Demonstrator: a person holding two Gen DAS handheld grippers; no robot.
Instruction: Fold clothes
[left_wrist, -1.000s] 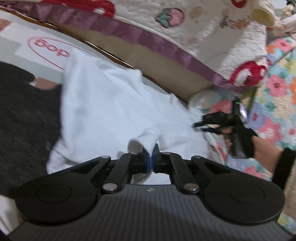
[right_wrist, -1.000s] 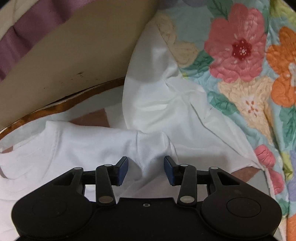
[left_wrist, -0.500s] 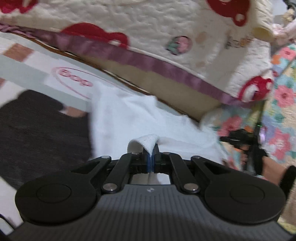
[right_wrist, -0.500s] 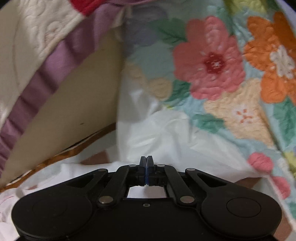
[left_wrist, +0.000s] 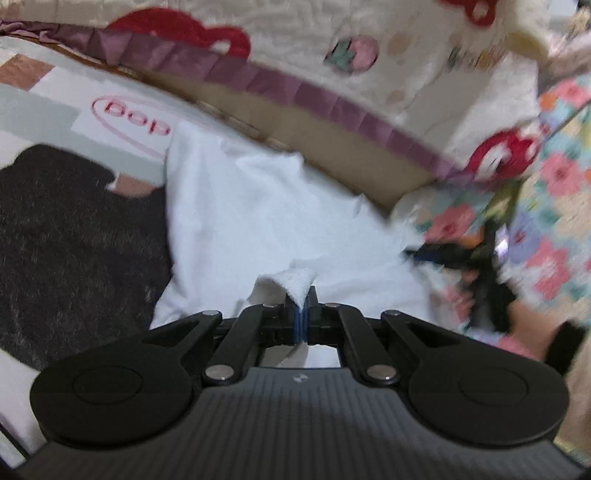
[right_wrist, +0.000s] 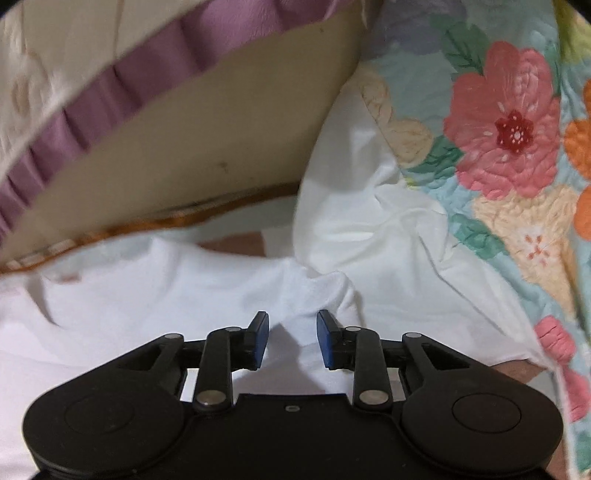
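Observation:
A white garment (left_wrist: 258, 221) lies spread on a patterned mat, its far edge near a bed base. My left gripper (left_wrist: 302, 314) is shut on a bunched fold of the white garment and holds it slightly lifted. In the left wrist view my right gripper (left_wrist: 417, 254) appears blurred at the garment's right edge, held by a hand. In the right wrist view my right gripper (right_wrist: 291, 338) is open, its blue pads (right_wrist: 260, 332) straddling a raised wrinkle of the white garment (right_wrist: 184, 280) without closing on it.
A dark fuzzy cloth (left_wrist: 74, 229) lies left of the garment. A bed with a purple frill (left_wrist: 295, 92) and cream quilt runs behind. A floral quilt (right_wrist: 498, 129) and a white sheet (right_wrist: 388, 229) hang at the right.
My right gripper was open a second ago, shut half a second ago, and has now opened again over the garment's wrinkle. My left gripper has kept its hold on the fold while shifting.

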